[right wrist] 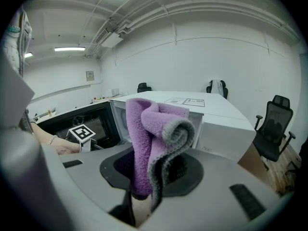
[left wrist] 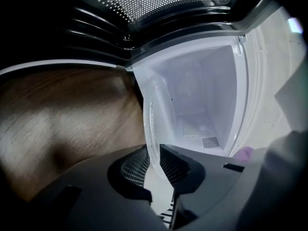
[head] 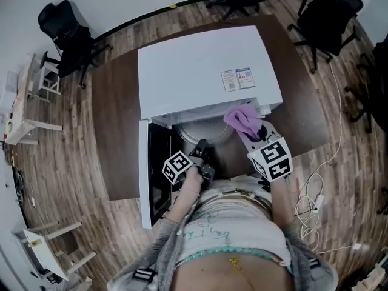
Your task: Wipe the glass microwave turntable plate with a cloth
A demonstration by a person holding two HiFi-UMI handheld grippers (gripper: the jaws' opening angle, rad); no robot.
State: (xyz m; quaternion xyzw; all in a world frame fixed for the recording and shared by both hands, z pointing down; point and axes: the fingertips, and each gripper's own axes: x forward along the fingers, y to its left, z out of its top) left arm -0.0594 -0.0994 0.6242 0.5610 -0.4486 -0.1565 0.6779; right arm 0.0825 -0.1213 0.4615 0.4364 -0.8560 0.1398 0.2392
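The glass turntable plate [head: 205, 130] sticks partway out of the open white microwave [head: 206, 65]. My left gripper [head: 200, 147] is shut on the plate's near rim. In the left gripper view the plate [left wrist: 151, 124] stands edge-on, pinched between the two pads of the left gripper [left wrist: 155, 161], with the white oven cavity [left wrist: 202, 95] behind it. My right gripper [head: 253, 133] hovers just right of the plate and is shut on a folded purple cloth [head: 242, 119]. In the right gripper view the cloth [right wrist: 153, 138] rises out of the right gripper [right wrist: 150, 179] and curls over at the top.
The microwave sits on a dark brown table [head: 115, 120], its door [head: 144, 174] swung open to the left beside my left hand. Black office chairs [head: 327, 11] stand round the far side. A white cable [head: 312, 193] lies on the wooden floor at the right.
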